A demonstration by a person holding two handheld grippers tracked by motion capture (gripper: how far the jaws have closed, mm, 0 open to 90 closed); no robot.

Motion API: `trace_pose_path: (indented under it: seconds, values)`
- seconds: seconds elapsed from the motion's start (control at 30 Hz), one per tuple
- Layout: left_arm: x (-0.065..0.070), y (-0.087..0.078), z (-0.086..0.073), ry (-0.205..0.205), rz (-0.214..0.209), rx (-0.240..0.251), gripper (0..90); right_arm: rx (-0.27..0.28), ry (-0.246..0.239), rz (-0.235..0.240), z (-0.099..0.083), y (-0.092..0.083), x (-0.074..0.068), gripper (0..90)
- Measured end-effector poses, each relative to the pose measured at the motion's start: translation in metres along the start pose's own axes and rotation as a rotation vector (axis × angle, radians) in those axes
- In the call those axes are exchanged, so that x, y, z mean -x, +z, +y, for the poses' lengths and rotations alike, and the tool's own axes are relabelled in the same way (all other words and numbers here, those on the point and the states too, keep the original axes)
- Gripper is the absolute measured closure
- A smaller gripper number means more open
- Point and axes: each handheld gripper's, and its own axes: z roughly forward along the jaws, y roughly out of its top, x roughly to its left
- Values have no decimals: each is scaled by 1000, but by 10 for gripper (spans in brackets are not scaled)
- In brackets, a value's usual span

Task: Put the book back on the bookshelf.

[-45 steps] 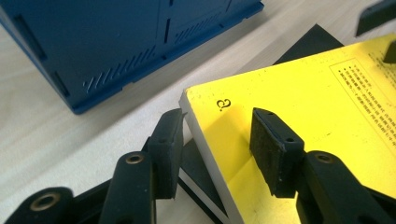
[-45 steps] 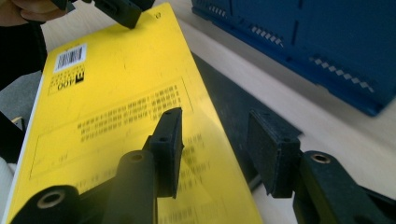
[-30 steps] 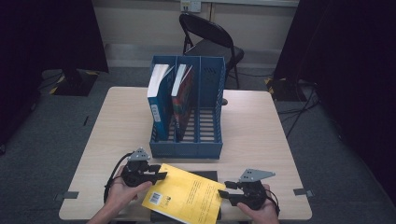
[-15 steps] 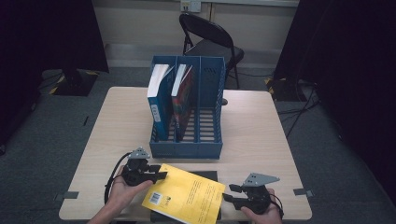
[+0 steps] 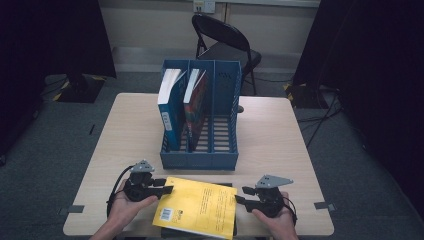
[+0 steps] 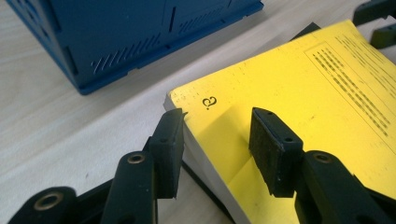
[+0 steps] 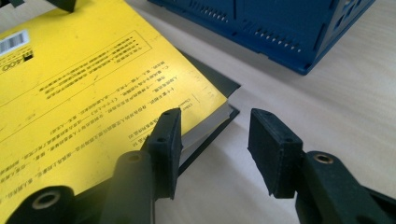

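Curtained studio: black drapes (image 5: pixel 60 35), folding chair (image 5: pixel 225 42)

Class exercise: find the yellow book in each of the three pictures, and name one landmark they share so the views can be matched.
High view: the yellow book lies at the table's near edge, between the two grippers.
Left gripper view: its corner sits right of centre, between that gripper's jaws.
Right gripper view: it covers the left side, its edge by the left jaw.
Shared landmark: the blue file rack, just beyond the book, seen along the top of both gripper views.
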Motion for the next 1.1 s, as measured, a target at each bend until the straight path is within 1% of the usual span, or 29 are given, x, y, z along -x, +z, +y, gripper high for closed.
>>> trace_pose_path:
  seconds: [0.1,0.2,0.3,0.33,0.4,0.43,0.5,0.57,0.6,0.63,0.67,0.7,0.77,0.8,0.83,0.9,0.93,0.97,1.0,1.03,1.1]
  values:
    - [1,-5,-3,8,7,-9,552,2,-7,-21,6,5,3,555]
    - [1,-10,-9,1,-5,-11,550,6,-12,-41,11,12,6,563]
    - [2,-14,-12,1,-9,-17,551,10,-5,-63,16,18,8,560]
    - [2,-14,-12,3,-4,-11,552,12,2,-63,17,19,8,558]
    - [1,-14,-11,-4,-9,-7,539,17,11,-66,17,19,9,543]
    - [0,-14,-10,1,-7,-3,527,21,17,-63,17,18,9,529]
    - [-1,-14,-5,-4,14,19,495,28,24,-47,16,14,8,513]
    - [-4,-11,0,-17,27,23,487,32,20,-30,14,10,5,509]
    - [-5,-10,3,-20,33,37,483,31,18,-23,13,8,3,499]
    - [-6,-8,6,-10,30,32,488,30,18,-5,12,6,0,493]
    - [-6,-6,8,7,38,23,495,27,15,9,10,4,-3,492]
    - [-5,-4,10,20,39,9,500,25,7,15,9,3,-7,492]
    - [-3,3,13,34,27,2,510,17,-7,36,6,1,-15,490]
    - [-1,6,14,44,38,0,506,18,-11,46,4,0,-18,490]
    - [-1,8,16,55,34,-8,512,18,-15,56,3,-1,-21,490]
    - [1,13,19,53,16,-12,529,9,-9,83,1,0,-25,501]
    - [2,15,21,60,10,-16,536,-3,-16,90,1,2,-26,502]
    - [3,17,21,71,10,-14,541,-4,-20,86,0,4,-28,496]
    - [5,18,22,68,6,-15,545,-6,-15,85,1,5,-28,496]
    - [5,19,22,79,1,-17,546,-7,-22,84,2,5,-28,503]
    - [6,21,22,84,-17,-22,552,-9,-28,89,3,7,-26,510]
